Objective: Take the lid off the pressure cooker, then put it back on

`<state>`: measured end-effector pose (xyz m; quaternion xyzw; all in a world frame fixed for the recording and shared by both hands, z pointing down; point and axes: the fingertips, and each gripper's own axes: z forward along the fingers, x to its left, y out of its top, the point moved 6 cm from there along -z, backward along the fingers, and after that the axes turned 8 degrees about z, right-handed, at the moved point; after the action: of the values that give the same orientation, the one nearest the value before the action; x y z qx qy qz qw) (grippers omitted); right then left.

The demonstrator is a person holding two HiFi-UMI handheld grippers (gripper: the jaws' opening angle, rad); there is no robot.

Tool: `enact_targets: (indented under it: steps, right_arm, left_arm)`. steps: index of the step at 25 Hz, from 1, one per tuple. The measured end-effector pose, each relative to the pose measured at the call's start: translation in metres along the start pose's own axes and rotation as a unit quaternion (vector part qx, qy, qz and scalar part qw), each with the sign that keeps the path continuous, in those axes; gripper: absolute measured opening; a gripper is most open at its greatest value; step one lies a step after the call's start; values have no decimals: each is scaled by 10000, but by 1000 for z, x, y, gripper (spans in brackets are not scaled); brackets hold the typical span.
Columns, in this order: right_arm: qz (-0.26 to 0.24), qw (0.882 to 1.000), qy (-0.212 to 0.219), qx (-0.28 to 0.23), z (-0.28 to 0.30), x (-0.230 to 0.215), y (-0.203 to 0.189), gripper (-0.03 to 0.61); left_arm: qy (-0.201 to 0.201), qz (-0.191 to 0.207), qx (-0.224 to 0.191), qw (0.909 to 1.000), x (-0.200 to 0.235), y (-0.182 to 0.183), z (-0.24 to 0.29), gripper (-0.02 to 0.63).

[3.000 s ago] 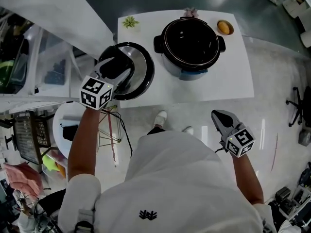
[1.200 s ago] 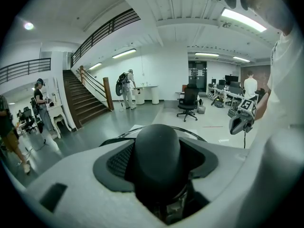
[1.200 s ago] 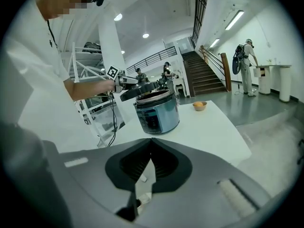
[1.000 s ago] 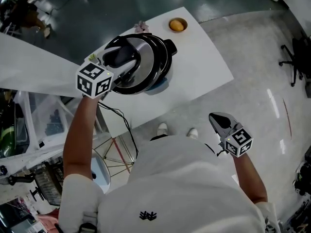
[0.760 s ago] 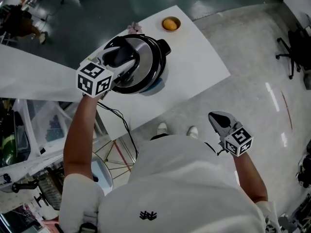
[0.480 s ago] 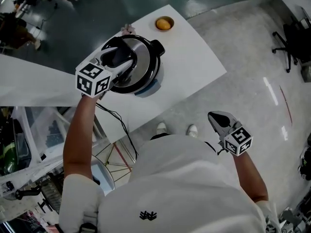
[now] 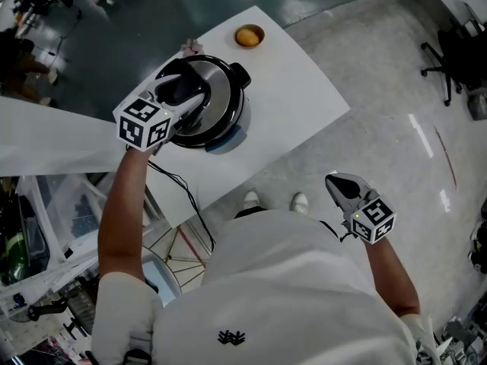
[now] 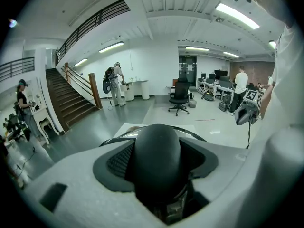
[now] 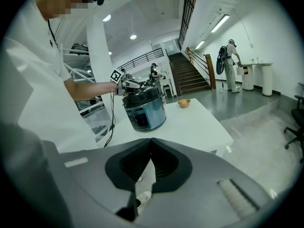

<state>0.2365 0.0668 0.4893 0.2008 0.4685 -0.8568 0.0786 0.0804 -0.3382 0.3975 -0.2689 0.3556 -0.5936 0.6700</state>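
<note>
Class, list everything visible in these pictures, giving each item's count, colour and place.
pressure cooker: one, blue and black, on the table
lid: one, silver with black knob, atop the cooker
bowl: one, something orange inside, table's far corner
table: one, white, in front of the person
office chair: one, black, on the floor beyond
left claw: one, pale grey, shut on the lid's knob
right claw: one, grey, shut and empty, off the table
</note>
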Motion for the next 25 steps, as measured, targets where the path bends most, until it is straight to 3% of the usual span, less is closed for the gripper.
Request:
enact_targets:
  steps: [14, 17, 25]
  right_arm:
    - [-70, 9999, 92, 10, 3, -3, 5, 12]
    - [-101, 9998, 150, 24, 2, -3, 6, 12]
    - [-192, 9992, 337, 82, -6, -11, 6, 12]
  left_arm:
    - [32, 8, -149, 9999, 2, -2, 2, 294]
    - [136, -65, -161, 9998, 3, -3, 0, 329]
    - [618, -247, -296, 9973, 5, 3, -25, 347]
